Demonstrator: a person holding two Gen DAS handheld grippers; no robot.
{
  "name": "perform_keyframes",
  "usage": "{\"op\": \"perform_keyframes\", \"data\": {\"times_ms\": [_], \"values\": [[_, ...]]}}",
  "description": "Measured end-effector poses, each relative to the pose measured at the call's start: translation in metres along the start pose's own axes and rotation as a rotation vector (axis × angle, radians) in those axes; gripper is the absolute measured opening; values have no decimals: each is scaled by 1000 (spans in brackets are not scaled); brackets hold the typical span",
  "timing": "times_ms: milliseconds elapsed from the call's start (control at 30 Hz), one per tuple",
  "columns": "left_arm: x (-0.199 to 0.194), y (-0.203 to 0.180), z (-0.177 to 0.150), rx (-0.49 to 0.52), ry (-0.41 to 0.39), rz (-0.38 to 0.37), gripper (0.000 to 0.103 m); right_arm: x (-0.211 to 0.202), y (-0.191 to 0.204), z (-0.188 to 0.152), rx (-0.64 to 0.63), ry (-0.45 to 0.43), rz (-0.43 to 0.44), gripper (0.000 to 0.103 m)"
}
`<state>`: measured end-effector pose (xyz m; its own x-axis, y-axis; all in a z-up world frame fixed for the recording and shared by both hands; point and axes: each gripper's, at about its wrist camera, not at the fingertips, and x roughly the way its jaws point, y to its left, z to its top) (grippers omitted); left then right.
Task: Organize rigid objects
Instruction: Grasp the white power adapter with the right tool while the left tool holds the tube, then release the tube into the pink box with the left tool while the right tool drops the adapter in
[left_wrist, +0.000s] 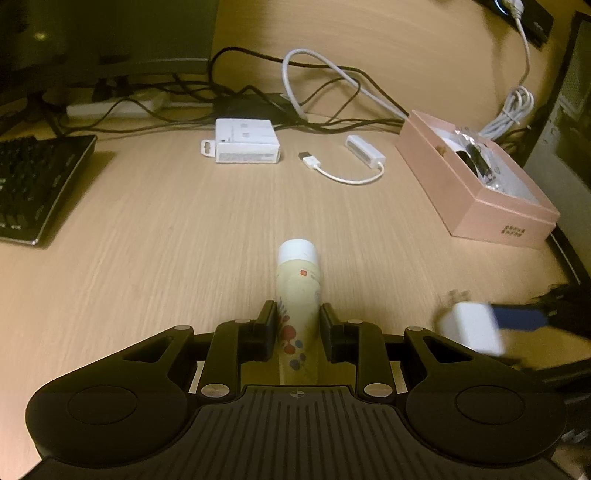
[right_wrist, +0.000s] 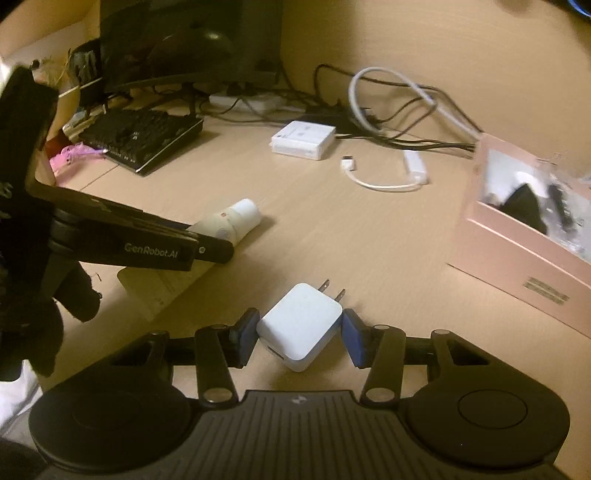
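Note:
My left gripper (left_wrist: 297, 319) is shut on a cream tube with a white cap (left_wrist: 298, 291), held above the wooden desk; the tube also shows in the right wrist view (right_wrist: 231, 221) with the left gripper (right_wrist: 207, 245) around it. My right gripper (right_wrist: 300, 328) is shut on a white two-prong charger (right_wrist: 300, 326), prongs pointing away; the charger shows blurred in the left wrist view (left_wrist: 471, 326). An open pink box (left_wrist: 476, 177) holding several items lies at the right and also shows in the right wrist view (right_wrist: 517, 236).
A white flat box (left_wrist: 246, 140), a white USB adapter with cable (left_wrist: 364, 153), tangled cables (left_wrist: 325, 88), a power strip (left_wrist: 114, 107) and a black keyboard (left_wrist: 33, 181) lie on the desk. A monitor base (right_wrist: 192, 77) stands behind.

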<state>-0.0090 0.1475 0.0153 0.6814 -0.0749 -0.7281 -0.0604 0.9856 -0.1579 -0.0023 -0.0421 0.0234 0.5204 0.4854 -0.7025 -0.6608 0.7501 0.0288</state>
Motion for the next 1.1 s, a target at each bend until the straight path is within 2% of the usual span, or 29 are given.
{"op": "perform_keyframes", "data": {"times_ms": [133, 300, 400, 500, 633, 733, 800, 867, 1000, 1100], "values": [[-3, -3, -4, 23, 4, -25, 28, -31, -20, -10, 42, -32, -72, 48], [-5, -20, -8, 87, 24, -137, 27, -66, -48, -33, 89, -78, -202, 48], [-10, -42, 0, 147, 17, -211, 27, -81, -62, -50, 144, -93, -266, 48], [-16, -70, 24, 181, -8, -304, 27, -93, -73, -66, 216, -103, -318, 48], [-27, -114, 83, 237, -94, -414, 28, -112, -79, -77, 249, -139, -389, 48], [-27, -149, 133, 266, -157, -428, 28, -123, -82, -79, 260, -165, -423, 48], [-18, -167, 165, 208, -172, -436, 29, -128, -83, -79, 265, -173, -436, 48], [-5, -175, 179, 169, -198, -451, 29, -132, -83, -82, 261, -170, -447, 48], [16, -164, 166, 105, -211, -389, 29, -131, -78, -91, 256, -139, -469, 48], [22, -134, 134, 27, -151, -376, 29, -129, -76, -103, 261, -105, -475, 48]]}}
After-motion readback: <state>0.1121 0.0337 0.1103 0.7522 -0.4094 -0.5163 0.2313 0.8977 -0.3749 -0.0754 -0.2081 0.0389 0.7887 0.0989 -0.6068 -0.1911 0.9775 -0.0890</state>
